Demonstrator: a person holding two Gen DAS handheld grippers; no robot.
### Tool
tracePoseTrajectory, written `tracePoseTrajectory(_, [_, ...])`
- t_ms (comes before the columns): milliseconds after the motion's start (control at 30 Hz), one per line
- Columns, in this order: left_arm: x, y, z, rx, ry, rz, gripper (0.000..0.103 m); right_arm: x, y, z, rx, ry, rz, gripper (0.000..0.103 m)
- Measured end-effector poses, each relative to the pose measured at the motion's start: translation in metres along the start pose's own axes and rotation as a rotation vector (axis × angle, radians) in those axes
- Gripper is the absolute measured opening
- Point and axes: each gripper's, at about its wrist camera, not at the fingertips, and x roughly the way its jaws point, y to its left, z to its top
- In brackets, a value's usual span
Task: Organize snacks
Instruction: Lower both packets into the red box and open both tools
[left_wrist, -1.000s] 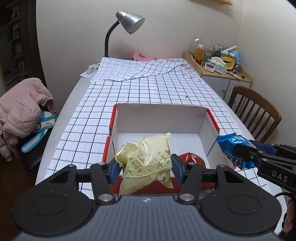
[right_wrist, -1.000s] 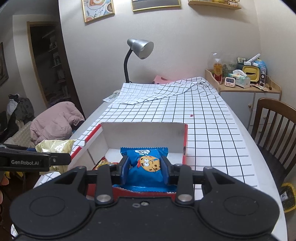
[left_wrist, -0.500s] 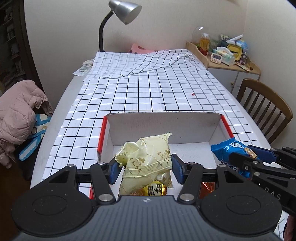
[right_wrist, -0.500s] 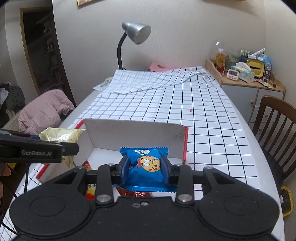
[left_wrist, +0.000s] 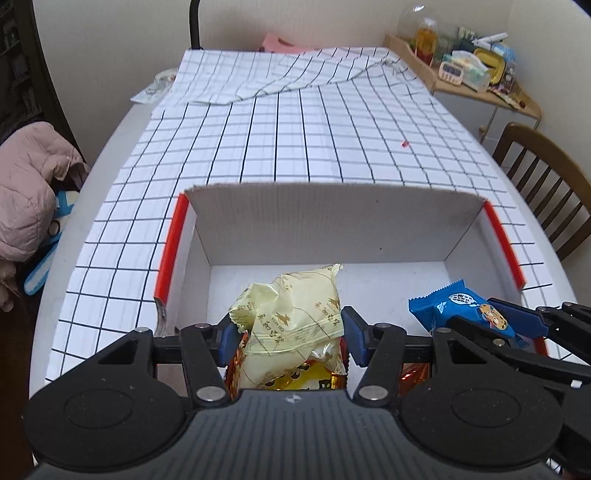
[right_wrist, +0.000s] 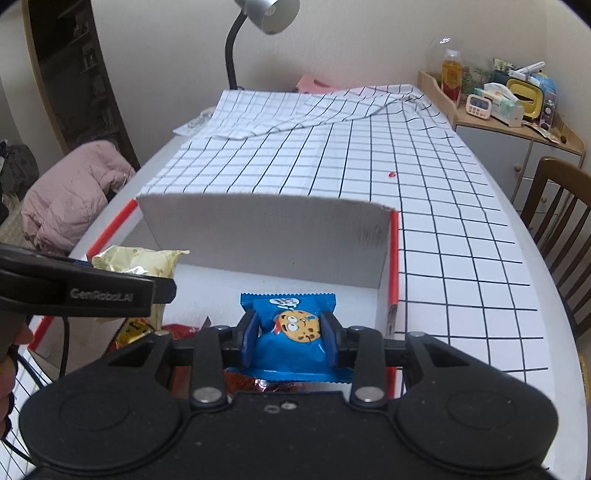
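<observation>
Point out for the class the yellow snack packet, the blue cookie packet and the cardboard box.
yellow snack packet (left_wrist: 295, 314): left wrist view, middle of its crinkled front.
blue cookie packet (right_wrist: 291, 325): right wrist view, on the printed cookie face.
cardboard box (left_wrist: 332, 225): left wrist view, inside of the far wall.

1. This is a lived-in room of a home, most likely a dining area.
2. A rounded white table (left_wrist: 110, 140) carries a black-and-white checked cloth (left_wrist: 314, 129), rumpled at the far end.
3. A wooden dining chair (right_wrist: 561, 221) with a slatted back stands at the table's side.
4. A grey gooseneck lamp (right_wrist: 266, 14) rises by the plain cream wall.
5. A low cabinet (right_wrist: 517, 147) holds household clutter: a bottle, a small digital clock (right_wrist: 479, 105), tissues.
6. A pink padded jacket (right_wrist: 70, 192) lies heaped beside dark shelving (right_wrist: 81, 74).
</observation>
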Motion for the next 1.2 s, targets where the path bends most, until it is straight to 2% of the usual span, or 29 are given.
tracePoseTrajectory(167, [0.011, -0.001, -0.002, -0.005, 0.028, 0.008, 0.057, 0.006, 0.004, -0.005, -0.014, 0.022, -0.006, 0.035])
tracePoseTrajectory(333, [0.011, -0.004, -0.002, 0.013, 0.022, 0.015, 0.057, 0.009, 0.004, -0.007, -0.016, 0.029, -0.009, 0.035])
tracePoseTrajectory(500, [0.005, -0.003, -0.001, 0.009, 0.005, 0.017, 0.061, 0.004, 0.003, -0.007, -0.009, 0.017, -0.013, 0.041])
tracePoseTrajectory(567, [0.001, -0.002, -0.002, 0.002, -0.005, 0.011, 0.062, -0.001, 0.002, -0.007, -0.002, 0.008, -0.007, 0.048])
tracePoseTrajectory(667, [-0.006, 0.000, -0.003, -0.005, -0.024, 0.006, 0.070, -0.008, 0.001, -0.008, 0.003, -0.008, -0.009, 0.054])
tracePoseTrajectory(1200, [-0.060, -0.004, -0.021, 0.008, -0.099, -0.001, 0.070, -0.067, 0.009, -0.017, 0.000, -0.103, 0.015, 0.083])
